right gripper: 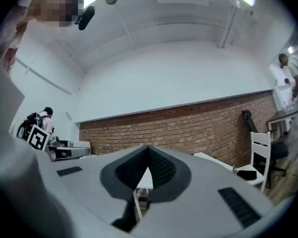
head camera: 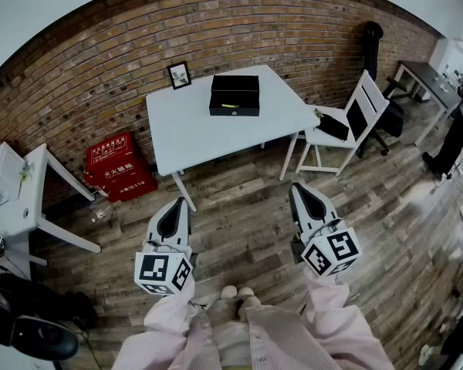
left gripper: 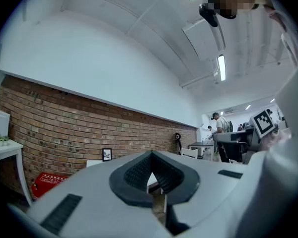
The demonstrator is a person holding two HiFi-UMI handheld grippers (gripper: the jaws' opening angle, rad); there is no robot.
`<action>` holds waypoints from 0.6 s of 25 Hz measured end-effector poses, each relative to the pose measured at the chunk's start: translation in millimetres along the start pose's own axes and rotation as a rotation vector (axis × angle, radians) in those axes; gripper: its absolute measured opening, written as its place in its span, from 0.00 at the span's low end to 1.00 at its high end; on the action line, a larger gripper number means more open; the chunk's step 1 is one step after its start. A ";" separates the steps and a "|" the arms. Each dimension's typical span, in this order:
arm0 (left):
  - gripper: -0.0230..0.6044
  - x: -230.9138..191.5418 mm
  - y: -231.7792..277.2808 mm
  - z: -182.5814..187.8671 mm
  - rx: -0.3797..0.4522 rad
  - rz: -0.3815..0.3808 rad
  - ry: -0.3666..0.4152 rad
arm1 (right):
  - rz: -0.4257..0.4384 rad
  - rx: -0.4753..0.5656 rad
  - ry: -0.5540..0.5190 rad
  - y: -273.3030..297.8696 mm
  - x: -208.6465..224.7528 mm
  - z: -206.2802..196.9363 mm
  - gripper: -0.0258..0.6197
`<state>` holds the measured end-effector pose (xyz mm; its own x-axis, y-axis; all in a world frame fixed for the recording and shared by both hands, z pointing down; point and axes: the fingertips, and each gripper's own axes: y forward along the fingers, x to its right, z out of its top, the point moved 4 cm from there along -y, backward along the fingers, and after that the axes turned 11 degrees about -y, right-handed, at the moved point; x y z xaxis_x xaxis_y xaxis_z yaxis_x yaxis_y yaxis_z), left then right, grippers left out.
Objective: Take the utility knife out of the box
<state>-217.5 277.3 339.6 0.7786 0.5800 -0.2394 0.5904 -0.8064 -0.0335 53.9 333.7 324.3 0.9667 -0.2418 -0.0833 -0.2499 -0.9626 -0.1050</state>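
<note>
"119" in white on red box [head camera: 120, 168]

Box [head camera: 234, 95] on the table [head camera: 193, 137], upper centre: too small to tell its contents. Person [head camera: 451, 141] at the right edge was cut off by the frame. Desk [head camera: 27, 195] at the left edge, likewise.

Black box [head camera: 234, 95], white table [head camera: 193, 133], reddish-brown brick wall [head camera: 100, 68], red crates [head camera: 119, 166], grey wood-plank floor [head camera: 239, 222]

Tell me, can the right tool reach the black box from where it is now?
Probably not yet. The black box sits on the white table, far ahead of the right tool, with only wood floor between them. Nothing seems to block the way, but the person would likely have to step closer.
</note>
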 end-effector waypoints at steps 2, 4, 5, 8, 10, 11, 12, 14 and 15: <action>0.02 2.0 -2.0 -1.0 0.002 0.005 -0.002 | 0.003 0.002 -0.003 -2.7 0.7 -0.2 0.04; 0.02 3.3 -3.6 -2.2 0.004 0.008 -0.004 | 0.003 0.003 -0.003 -5.2 1.1 -0.4 0.04; 0.02 3.6 -3.9 -2.7 0.004 0.010 -0.006 | 0.002 0.002 -0.004 -6.2 1.6 -0.7 0.04; 0.02 4.3 -2.1 -2.0 0.007 0.012 -0.010 | 0.000 0.003 -0.009 -6.8 5.6 -0.7 0.04; 0.02 5.5 1.6 -0.4 0.012 0.010 -0.009 | -0.004 0.009 -0.005 -5.5 9.3 0.9 0.04; 0.02 6.2 3.6 -0.2 0.014 0.009 -0.008 | -0.005 0.012 0.000 -4.9 11.1 1.0 0.04; 0.02 6.7 5.5 -0.3 0.016 0.008 -0.007 | -0.006 0.013 0.006 -4.3 13.0 0.2 0.04; 0.02 7.6 8.6 -1.4 0.015 0.007 -0.005 | -0.004 0.012 0.014 -3.2 16.7 -3.4 0.04; 0.02 7.7 10.2 -1.8 0.015 0.007 -0.005 | -0.004 0.009 0.017 -2.2 18.5 -4.8 0.04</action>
<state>-205.1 273.8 339.2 0.7819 0.5737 -0.2441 0.5814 -0.8123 -0.0467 72.6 330.7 327.7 0.9684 -0.2403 -0.0663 -0.2466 -0.9623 -0.1147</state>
